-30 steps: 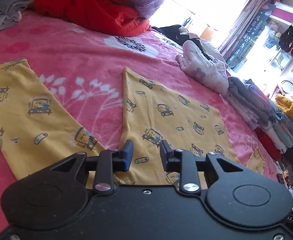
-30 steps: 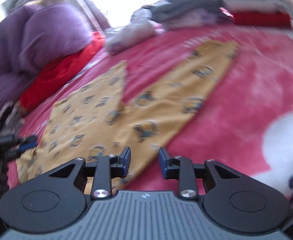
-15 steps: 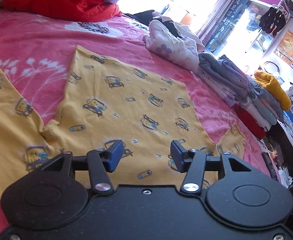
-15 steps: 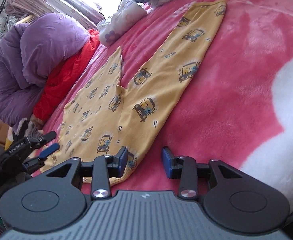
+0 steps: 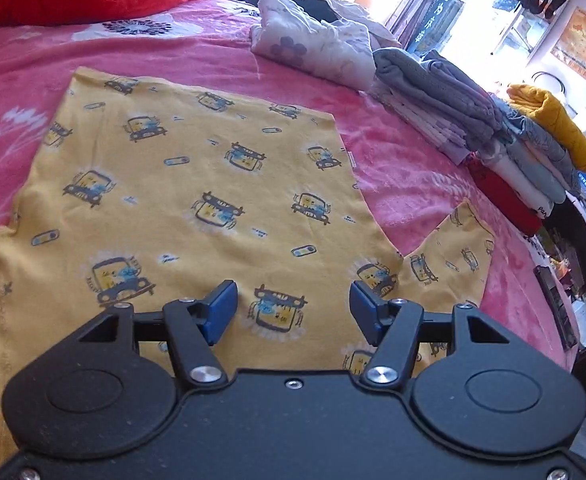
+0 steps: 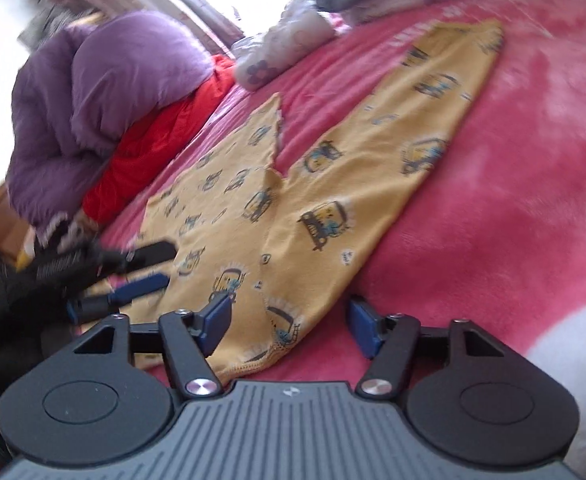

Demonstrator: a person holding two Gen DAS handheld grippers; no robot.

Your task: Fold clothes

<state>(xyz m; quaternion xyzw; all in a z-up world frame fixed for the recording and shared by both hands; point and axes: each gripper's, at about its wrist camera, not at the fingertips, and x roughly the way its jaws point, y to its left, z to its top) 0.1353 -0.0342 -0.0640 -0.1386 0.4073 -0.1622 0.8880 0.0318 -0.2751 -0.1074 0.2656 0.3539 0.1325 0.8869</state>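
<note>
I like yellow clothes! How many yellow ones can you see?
2. The yellow car-print shirt lies spread flat on the pink blanket. A mustard-yellow knit tops the folded pile at the bed's edge. Others may hide inside the piles.

I count one yellow car-print garment (image 5: 197,184) at my twelve o'clock, one stack of folded clothes (image 5: 505,136) at two o'clock, one purple quilt (image 6: 105,92) at ten o'clock, one red quilt (image 6: 161,136) beneath it, and two grippers.

Yellow shirt (image 5: 213,184) on pink bed (image 5: 405,168)
</note>
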